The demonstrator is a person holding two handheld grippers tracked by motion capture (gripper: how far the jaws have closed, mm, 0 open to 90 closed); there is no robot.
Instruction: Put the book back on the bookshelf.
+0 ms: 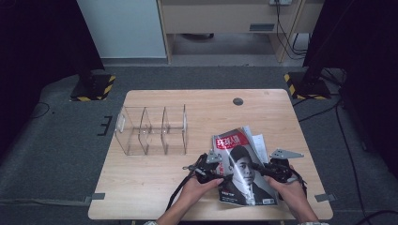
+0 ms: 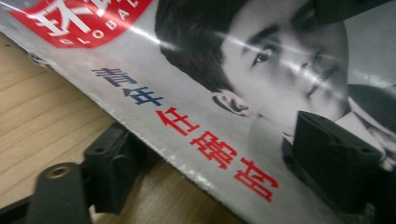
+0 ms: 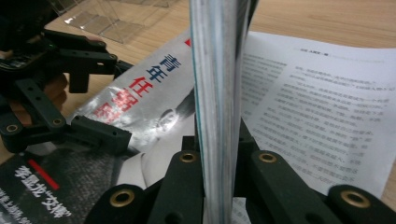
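Magazine (image 1: 241,168) lower right of centre in high view, on table (image 1: 155,178) in front of clear organizer (image 1: 152,131); left gripper (image 1: 210,174) at its left edge, right gripper (image 1: 272,169) at right edge

Left gripper view: jaws spread, one under cover edge, one above, not pinching; close squarely before lifting

Right gripper view: jaws pressed together on upright page bundle (image 3: 219,93); hold firm, keep pages from fanning
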